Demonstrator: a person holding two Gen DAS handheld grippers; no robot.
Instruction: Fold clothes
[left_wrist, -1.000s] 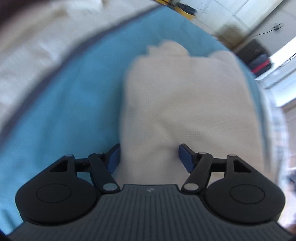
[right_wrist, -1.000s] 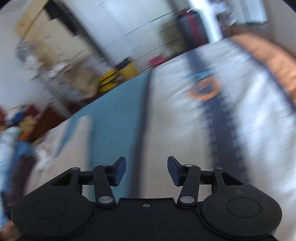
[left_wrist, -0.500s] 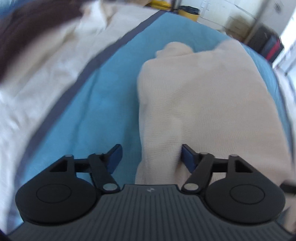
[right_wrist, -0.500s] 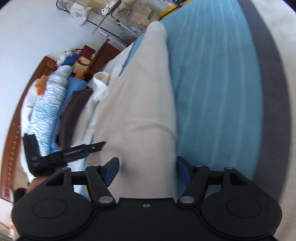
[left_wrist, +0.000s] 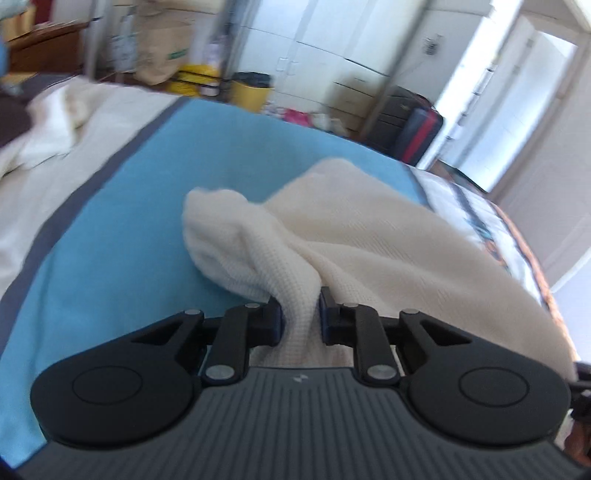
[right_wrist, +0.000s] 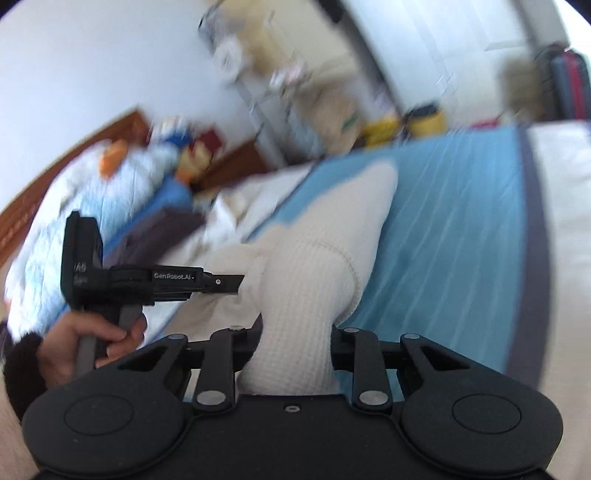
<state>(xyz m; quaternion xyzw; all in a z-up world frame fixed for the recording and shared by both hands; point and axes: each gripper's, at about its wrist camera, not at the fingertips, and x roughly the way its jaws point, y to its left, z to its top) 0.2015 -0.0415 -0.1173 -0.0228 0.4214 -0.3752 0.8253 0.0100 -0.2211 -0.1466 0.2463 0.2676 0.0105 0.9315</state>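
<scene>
While both jaws are closing, the left gripper (left_wrist: 301, 312) and right gripper (right_wrist: 295, 341) each pinch the cream knit garment (left_wrist: 369, 236).
Only the right wrist view shows a hand (right_wrist: 92, 343), lower left, holding the left gripper.

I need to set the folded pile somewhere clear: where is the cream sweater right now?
The cream sweater lies on the blue bedspread, bunched in the closing jaws of the left gripper and the right gripper.

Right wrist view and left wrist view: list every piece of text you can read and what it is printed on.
"GenRobot_AI": on the side of the left gripper, seen in the right wrist view.
"IA9", doubtful: on that gripper's black housing.
Green print on the cardboard box: too blurred to read.
</scene>
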